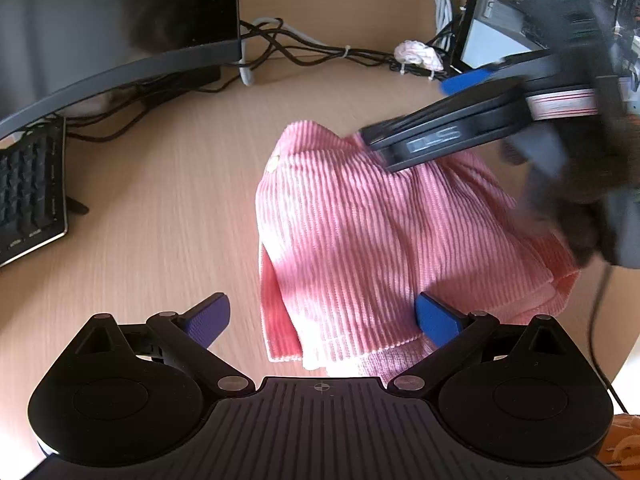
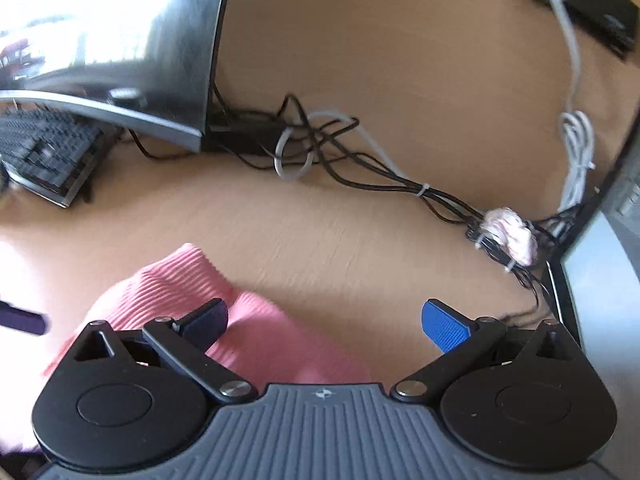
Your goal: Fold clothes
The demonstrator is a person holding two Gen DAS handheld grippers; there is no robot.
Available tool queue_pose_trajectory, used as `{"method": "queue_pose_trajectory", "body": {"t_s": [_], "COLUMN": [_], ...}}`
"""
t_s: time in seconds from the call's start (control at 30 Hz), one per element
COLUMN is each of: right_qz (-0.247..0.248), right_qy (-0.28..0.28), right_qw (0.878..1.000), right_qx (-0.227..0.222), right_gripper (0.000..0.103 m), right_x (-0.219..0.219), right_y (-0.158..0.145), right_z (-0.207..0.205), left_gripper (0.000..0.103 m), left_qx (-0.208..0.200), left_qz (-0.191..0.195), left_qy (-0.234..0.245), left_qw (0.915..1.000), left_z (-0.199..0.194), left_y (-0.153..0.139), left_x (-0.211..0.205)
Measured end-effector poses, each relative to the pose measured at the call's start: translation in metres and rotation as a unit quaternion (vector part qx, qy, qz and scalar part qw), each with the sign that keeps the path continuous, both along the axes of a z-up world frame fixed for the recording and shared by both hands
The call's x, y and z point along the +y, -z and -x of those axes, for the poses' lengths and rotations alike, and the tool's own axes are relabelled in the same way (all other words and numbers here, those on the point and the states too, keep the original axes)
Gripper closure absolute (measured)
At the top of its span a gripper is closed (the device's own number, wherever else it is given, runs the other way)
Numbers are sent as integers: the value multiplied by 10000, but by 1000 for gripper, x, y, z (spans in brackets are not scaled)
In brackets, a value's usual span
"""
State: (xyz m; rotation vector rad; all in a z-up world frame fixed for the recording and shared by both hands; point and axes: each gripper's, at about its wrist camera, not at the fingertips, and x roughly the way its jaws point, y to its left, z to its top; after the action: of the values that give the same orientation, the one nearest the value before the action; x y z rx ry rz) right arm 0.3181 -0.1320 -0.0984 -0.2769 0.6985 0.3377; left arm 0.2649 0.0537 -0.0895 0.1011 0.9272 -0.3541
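A pink ribbed garment (image 1: 360, 240) lies folded on the wooden desk (image 1: 160, 220), right of centre in the left wrist view. My left gripper (image 1: 324, 320) stands open at its near edge, its right pad (image 1: 438, 320) over the cloth and its left pad over bare wood. My right gripper (image 1: 412, 114) reaches in blurred from the upper right, above the garment's far edge. In the right wrist view the right gripper (image 2: 328, 324) is open and holds nothing. The garment (image 2: 168, 292) lies under its left finger, and bare desk shows between the fingers.
A curved monitor (image 1: 120, 20) and a black keyboard (image 1: 32, 192) stand at the left. Tangled cables (image 1: 320, 50) with a whitish wad (image 1: 418, 56) run along the back. A computer case (image 1: 520, 12) stands at the back right. The desk's rounded edge (image 1: 624, 360) is at the right.
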Motion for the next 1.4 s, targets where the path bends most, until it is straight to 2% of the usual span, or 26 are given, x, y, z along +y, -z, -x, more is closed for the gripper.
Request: {"method": "queue_pose_trajectory", "body": {"t_s": [0.07,0.23,0.33,0.43,0.57,0.6,0.73,0.8,0.87,0.93,1.03,1.1,1.2,1.27,1.3,1.4], "right_qz": [-171,-309,-77,474,593,628,829,895,637,-104,-1035,-812,130,317,314,-224], "right_qy": [29,75,24,91,181,177,203,366,573,666,656,567,610,772,825,827], "right_qw": [9998,9994,9993,9986,9979,9977,9963,9953,9962,9974,9913,9940,9966,9949,9946,9959], "right_qx": [23,137,377,227,181,159,66,65,125,252,478,473,543,562,539,292], "right_gripper": [0,0,0,0,0,0,0,0,0,0,0,0,0,0,0,0], "right_x": [-17,-45,-45,-38,-38,-39,-43,-52,-64,-77,-80,-65,-49,-53,-56,-69], "right_y": [-8,-5,13,32,34,34,32,30,23,8,-5,0,25,29,28,5], "right_z": [17,52,64,73,76,78,85,85,84,84,80,75,65,59,57,57], "left_gripper": [1,1,2,2,2,2,2,2,2,2,2,2,2,2,2,2], "left_qx": [6,25,-112,-341,-606,-578,-29,285,223,62,-34,91,171,152,174,112], "left_qz": [3,27,240,940,1852,2021,2214,1941,1801,1623,1184,939,427,165,149,302], "left_qy": [-3,13,-173,-394,-23,106,266,44,-61,-92,-125,-99,40,141,155,91], "left_qw": [10000,10000,9995,9942,9808,9776,9748,9806,9834,9867,9929,9955,9989,9997,9996,9994], "left_z": [0,0,-2,-10,-22,-26,-46,-49,-41,-29,-16,-13,-8,0,1,2], "left_y": [0,-2,-14,-36,-62,-64,-46,-30,-28,-33,-34,-26,-12,-5,-3,-11], "left_x": [0,1,13,31,30,26,2,-2,3,12,18,12,-1,-3,-3,4]}}
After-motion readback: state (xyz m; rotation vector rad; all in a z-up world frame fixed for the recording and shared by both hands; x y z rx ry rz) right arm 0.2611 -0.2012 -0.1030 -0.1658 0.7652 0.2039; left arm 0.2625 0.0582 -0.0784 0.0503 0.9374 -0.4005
